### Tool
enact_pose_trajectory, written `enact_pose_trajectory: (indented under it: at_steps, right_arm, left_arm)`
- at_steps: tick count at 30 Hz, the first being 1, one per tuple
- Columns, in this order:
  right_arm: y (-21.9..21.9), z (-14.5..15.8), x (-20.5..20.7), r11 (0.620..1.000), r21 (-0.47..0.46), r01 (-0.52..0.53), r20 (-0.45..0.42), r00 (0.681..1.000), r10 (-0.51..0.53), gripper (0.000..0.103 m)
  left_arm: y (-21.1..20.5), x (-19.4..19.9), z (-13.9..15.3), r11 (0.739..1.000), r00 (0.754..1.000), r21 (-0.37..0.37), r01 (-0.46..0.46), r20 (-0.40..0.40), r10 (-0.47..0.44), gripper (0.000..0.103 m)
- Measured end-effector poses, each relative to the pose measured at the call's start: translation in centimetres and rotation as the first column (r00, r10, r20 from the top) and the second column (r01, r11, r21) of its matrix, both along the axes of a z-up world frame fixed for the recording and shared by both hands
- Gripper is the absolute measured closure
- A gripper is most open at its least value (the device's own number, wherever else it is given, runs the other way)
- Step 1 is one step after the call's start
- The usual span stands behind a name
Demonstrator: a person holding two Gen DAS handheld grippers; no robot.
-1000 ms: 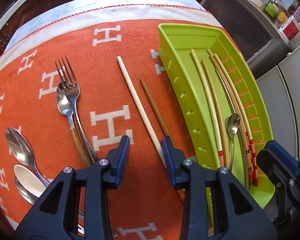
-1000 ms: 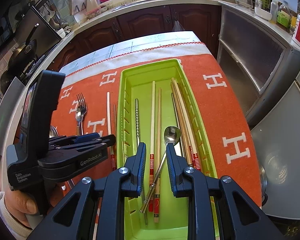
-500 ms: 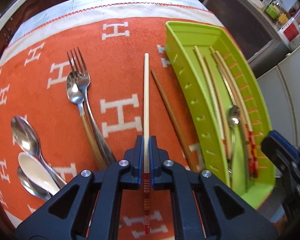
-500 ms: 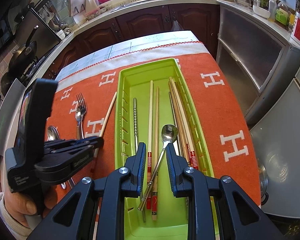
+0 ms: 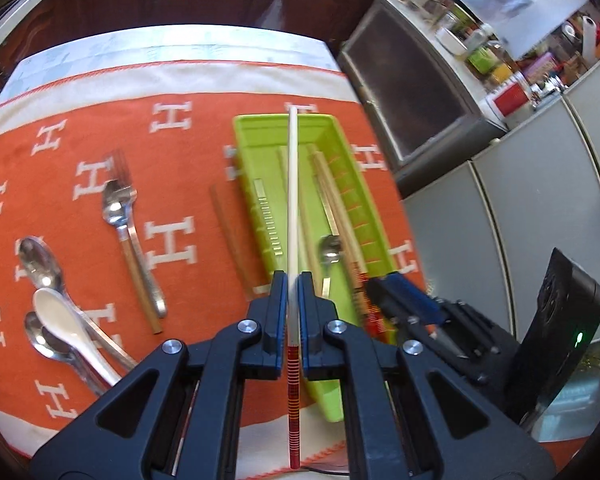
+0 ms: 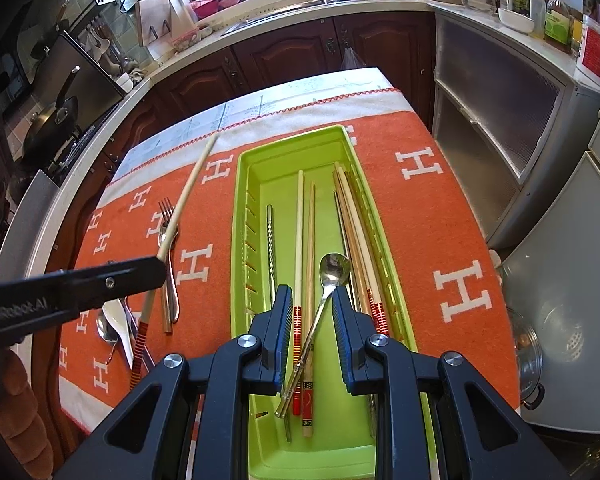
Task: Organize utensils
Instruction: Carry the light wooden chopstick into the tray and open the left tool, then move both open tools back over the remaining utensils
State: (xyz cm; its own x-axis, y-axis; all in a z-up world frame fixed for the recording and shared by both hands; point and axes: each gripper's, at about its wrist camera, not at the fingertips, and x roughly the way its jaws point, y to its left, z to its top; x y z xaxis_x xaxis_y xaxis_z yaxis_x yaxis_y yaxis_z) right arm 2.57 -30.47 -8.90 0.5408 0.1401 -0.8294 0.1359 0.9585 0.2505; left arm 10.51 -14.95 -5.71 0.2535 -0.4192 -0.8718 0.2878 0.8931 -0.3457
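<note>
We've got the left tongs [image 5: 293, 300] clamped tight on a pale chopstick [image 5: 292, 200], lifted off the cloth with the tray [image 5: 260, 130] just ahead. The right tongs [image 6: 312, 320] hang part open over the tray, empty. Pinched near its striped end, the stick could swivel and miss the tray.

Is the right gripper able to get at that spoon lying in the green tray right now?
Probably yes: the right gripper hangs open directly over the spoon in the green tray, with nothing above it.
</note>
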Motion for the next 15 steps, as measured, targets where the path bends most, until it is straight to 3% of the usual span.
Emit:
enact_pose_trajectory:
  at_steps: [6,9,15]
  right_arm:
    - [-1.0,1.1,-0.9,1.000,-0.003,0.025,0.025,0.999,-0.025,0.082]
    - [-1.7,1.4,-1.3,0.999,-0.003,0.041,0.029,0.999,-0.041,0.082]
    - [-2.4,1.3,-1.9,0.999,-0.002,0.045,0.021,0.999,-0.045,0.082]
  left_arm:
    - [-3.5,0.8,-0.9,1.000,0.999,0.013,0.025,-0.023,-0.025,0.099]
    - [-4.4,1.0,-2.1,0.997,0.999,0.060,0.044,-0.027,-0.042,0.099]
    - [-2.7,0.6,-3.8,0.993,0.998,0.106,0.048,-0.040,-0.044,0.099]
